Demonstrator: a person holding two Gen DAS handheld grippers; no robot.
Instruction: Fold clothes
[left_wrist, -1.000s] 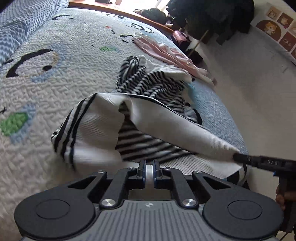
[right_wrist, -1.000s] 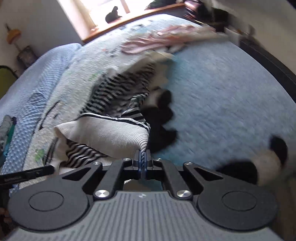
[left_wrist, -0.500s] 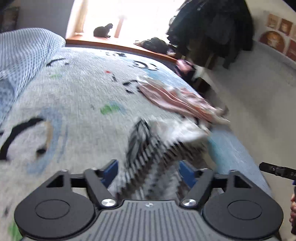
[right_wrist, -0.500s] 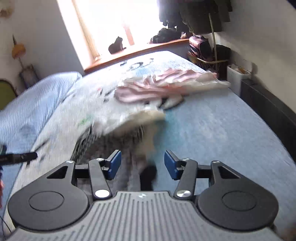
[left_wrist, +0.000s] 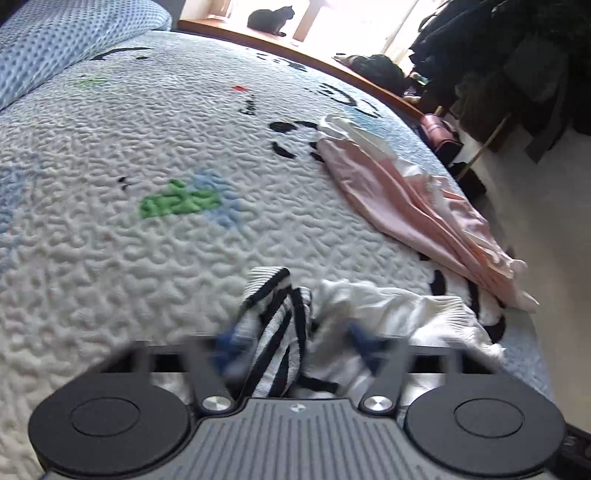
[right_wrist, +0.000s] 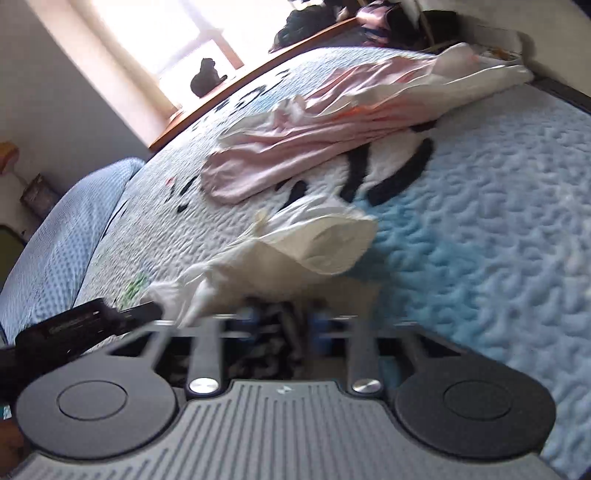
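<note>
Jaws of the left gripper (left_wrist: 295, 345) and right gripper (right_wrist: 282, 323) have just been closing around the striped garment (left_wrist: 275, 328) on the bed (left_wrist: 129, 258) (blur hides whether they clench it), probably to lift two edges for folding.

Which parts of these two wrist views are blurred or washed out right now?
Left wrist view: the gripper fingers and the striped garment between them smear with motion; the window is blown out. Right wrist view: the fingers and the white cloth blur; the window glares white.
</note>
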